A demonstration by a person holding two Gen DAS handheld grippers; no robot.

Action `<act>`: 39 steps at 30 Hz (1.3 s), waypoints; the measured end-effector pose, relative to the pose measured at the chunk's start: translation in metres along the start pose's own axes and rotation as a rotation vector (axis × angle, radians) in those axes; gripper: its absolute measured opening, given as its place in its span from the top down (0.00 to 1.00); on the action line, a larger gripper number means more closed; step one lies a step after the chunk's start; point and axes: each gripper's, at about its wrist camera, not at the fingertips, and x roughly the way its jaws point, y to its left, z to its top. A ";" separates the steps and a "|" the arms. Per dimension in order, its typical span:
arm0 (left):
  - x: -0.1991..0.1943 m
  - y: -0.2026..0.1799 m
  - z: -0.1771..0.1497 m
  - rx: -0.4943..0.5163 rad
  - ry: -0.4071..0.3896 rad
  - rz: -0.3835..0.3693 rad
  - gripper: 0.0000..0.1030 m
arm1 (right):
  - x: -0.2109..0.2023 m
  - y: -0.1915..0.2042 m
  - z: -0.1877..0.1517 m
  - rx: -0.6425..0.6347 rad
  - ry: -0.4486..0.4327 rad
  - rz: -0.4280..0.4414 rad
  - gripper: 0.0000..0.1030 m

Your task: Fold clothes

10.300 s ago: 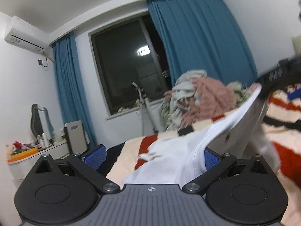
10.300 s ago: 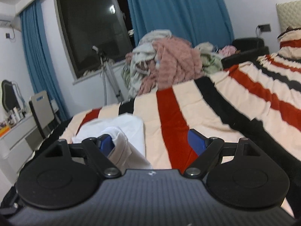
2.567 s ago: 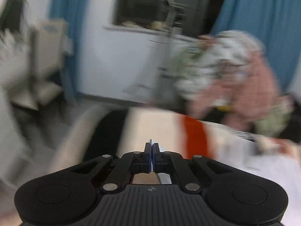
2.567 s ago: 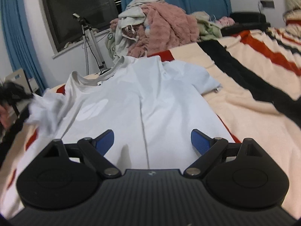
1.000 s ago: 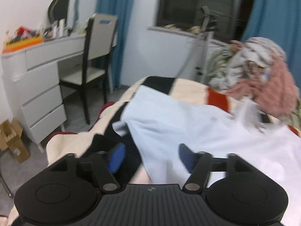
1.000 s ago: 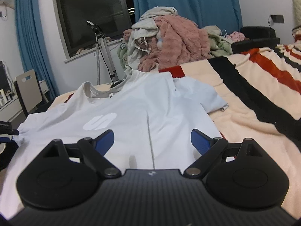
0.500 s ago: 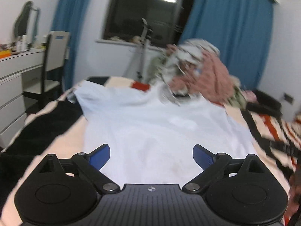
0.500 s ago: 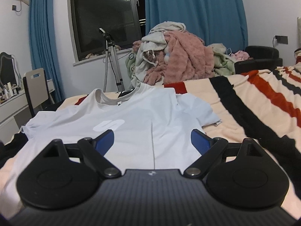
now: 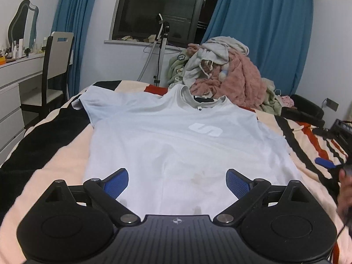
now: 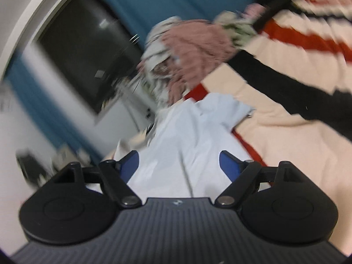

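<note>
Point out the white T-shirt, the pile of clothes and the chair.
white T-shirt (image 9: pixel 176 145), left wrist view, chest below the logo.
pile of clothes (image 9: pixel 239 81), left wrist view, pink fleece.
chair (image 9: pixel 57 52), left wrist view, white backrest.

left wrist low at shirt hem facing window, right wrist tilted, blurred, both sharing shirt

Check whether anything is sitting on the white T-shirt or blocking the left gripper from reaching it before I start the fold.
Nothing visible blocks it. The white T-shirt lies flat on the striped blanket with nothing on top, and the left gripper is open directly above its hem. The clothes pile sits beyond the collar, off the shirt.
</note>
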 end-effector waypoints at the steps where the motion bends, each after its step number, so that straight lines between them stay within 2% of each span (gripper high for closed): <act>1: 0.003 0.000 -0.001 0.002 0.007 0.001 0.06 | 0.010 -0.012 0.007 0.056 0.000 0.008 0.20; 4: 0.016 -0.002 -0.004 0.008 0.040 0.003 0.06 | 0.042 -0.051 0.025 0.218 0.005 0.031 0.20; 6: 0.025 -0.004 -0.007 0.013 0.057 0.003 0.06 | 0.066 -0.078 0.031 0.333 0.014 0.045 0.25; 9: 0.038 -0.008 -0.009 0.022 0.072 0.001 0.06 | 0.097 -0.104 0.033 0.423 0.026 0.060 0.26; 11: 0.046 -0.010 -0.010 0.024 0.081 -0.006 0.06 | 0.120 -0.113 0.035 0.421 0.027 0.074 0.26; 14: 0.061 -0.011 -0.012 0.026 0.091 -0.026 0.06 | 0.158 -0.120 0.038 0.402 0.052 0.082 0.38; 15: 0.066 -0.011 -0.014 0.026 0.086 -0.033 0.06 | 0.170 -0.118 0.039 0.375 0.059 0.088 0.40; 17: 0.081 -0.009 -0.016 0.014 0.087 -0.035 0.06 | 0.192 -0.113 0.041 0.305 0.068 0.101 0.40; 21: 0.109 -0.007 -0.016 -0.051 0.123 -0.057 0.06 | 0.232 -0.104 0.048 0.248 0.087 0.134 0.40; 25: 0.124 -0.011 -0.016 -0.069 0.127 -0.064 0.04 | 0.267 -0.100 0.069 0.259 0.096 0.176 0.39; 26: 0.127 -0.012 -0.014 -0.072 0.124 -0.066 0.04 | 0.274 -0.098 0.074 0.254 0.100 0.177 0.45; 27: 0.129 -0.014 -0.013 -0.074 0.121 -0.063 0.04 | 0.280 -0.097 0.079 0.266 0.102 0.186 0.69; 28: 0.131 -0.016 -0.012 -0.076 0.118 -0.060 0.04 | 0.282 -0.095 0.083 0.266 0.095 0.181 0.84; 29: 0.133 -0.018 -0.010 -0.078 0.115 -0.058 0.04 | 0.283 -0.093 0.087 0.260 0.084 0.171 0.91; 30: 0.134 -0.018 -0.009 -0.080 0.113 -0.057 0.04 | 0.283 -0.091 0.091 0.255 0.074 0.160 0.92; 33: 0.137 -0.017 -0.006 -0.106 0.108 -0.068 0.04 | 0.253 -0.086 0.102 0.156 -0.109 0.112 0.92; 34: 0.138 -0.016 -0.006 -0.119 0.107 -0.075 0.04 | 0.239 -0.090 0.106 0.165 -0.183 0.103 0.92; 36: 0.137 -0.011 -0.003 -0.144 0.102 -0.095 0.04 | 0.222 -0.100 0.114 0.148 -0.276 0.024 0.92; 37: 0.136 -0.009 -0.002 -0.149 0.097 -0.095 0.04 | 0.216 -0.104 0.118 0.127 -0.306 -0.045 0.92; 39: 0.132 -0.007 -0.001 -0.141 0.080 -0.093 0.04 | 0.211 -0.117 0.127 0.125 -0.305 -0.155 0.88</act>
